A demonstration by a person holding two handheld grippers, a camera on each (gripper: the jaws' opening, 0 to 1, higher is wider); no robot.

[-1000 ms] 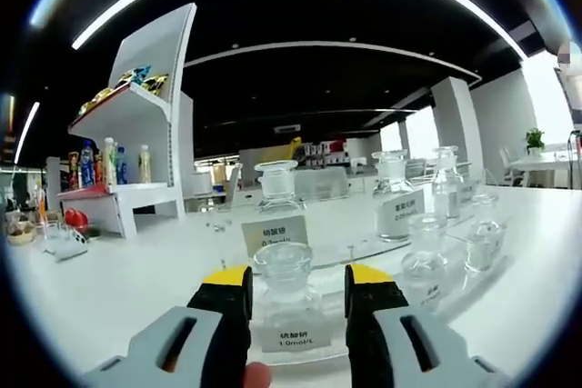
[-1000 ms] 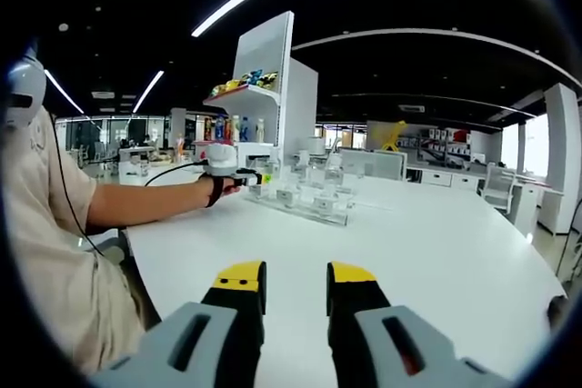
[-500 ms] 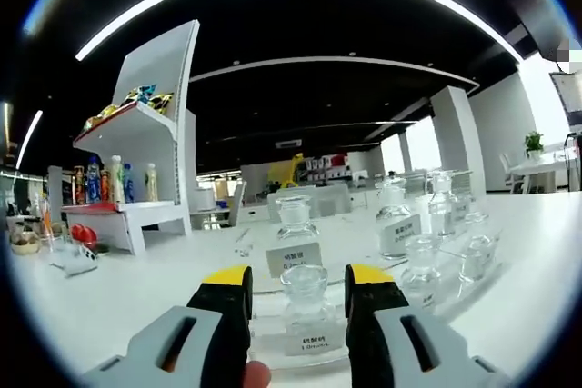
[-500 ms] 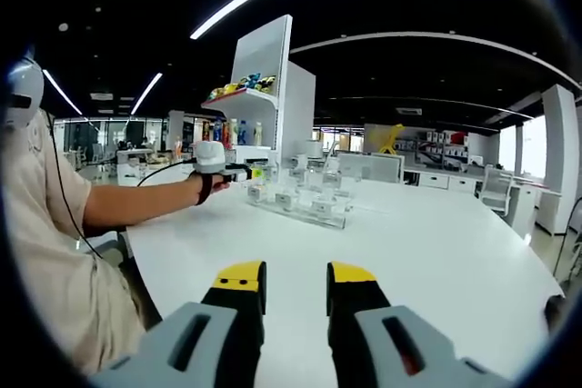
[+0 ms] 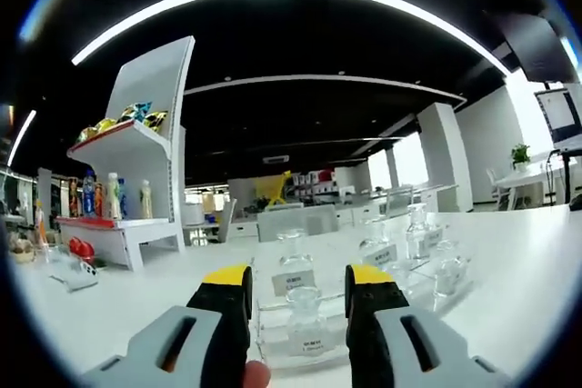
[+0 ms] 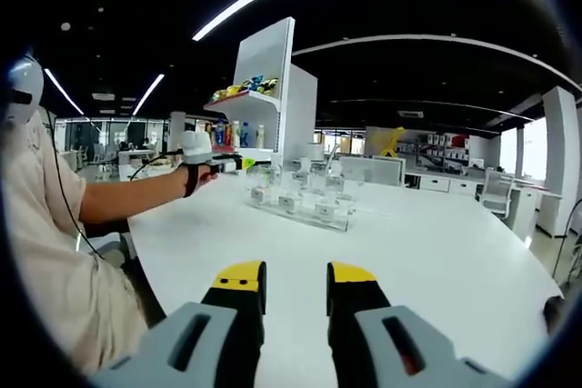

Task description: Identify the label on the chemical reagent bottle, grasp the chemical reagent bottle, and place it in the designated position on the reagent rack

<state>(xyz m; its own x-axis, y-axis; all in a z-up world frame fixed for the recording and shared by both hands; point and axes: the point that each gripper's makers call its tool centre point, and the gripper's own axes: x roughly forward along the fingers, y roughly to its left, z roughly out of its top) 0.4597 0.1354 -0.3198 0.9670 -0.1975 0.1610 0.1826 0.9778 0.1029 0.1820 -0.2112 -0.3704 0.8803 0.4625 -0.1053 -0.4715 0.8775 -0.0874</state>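
A clear acrylic reagent rack (image 5: 273, 315) stands on the white table, with several glass stoppered bottles in it. The nearest bottle (image 5: 304, 313) has a white label and sits in line with the gap of my left gripper (image 5: 298, 281), a short way beyond the yellow tips. The jaws are open and hold nothing. Behind it stands a second labelled bottle (image 5: 293, 263), and more bottles (image 5: 416, 229) run off to the right. My right gripper (image 6: 296, 277) hovers open over bare table, far from the rack (image 6: 300, 202). In that view the left gripper (image 6: 227, 163) is just left of the rack.
A white display shelf (image 5: 136, 179) with coloured drink bottles and snacks stands at the left rear. Small items (image 5: 77, 265) lie on the table near it. The person's arm (image 6: 136, 202) reaches across the table's left edge. Desks and chairs fill the background.
My left gripper has drawn back from the rack, so the bottles look smaller and farther. In the right gripper view the person's hand has moved left, away from the rack. The right gripper has stayed still.
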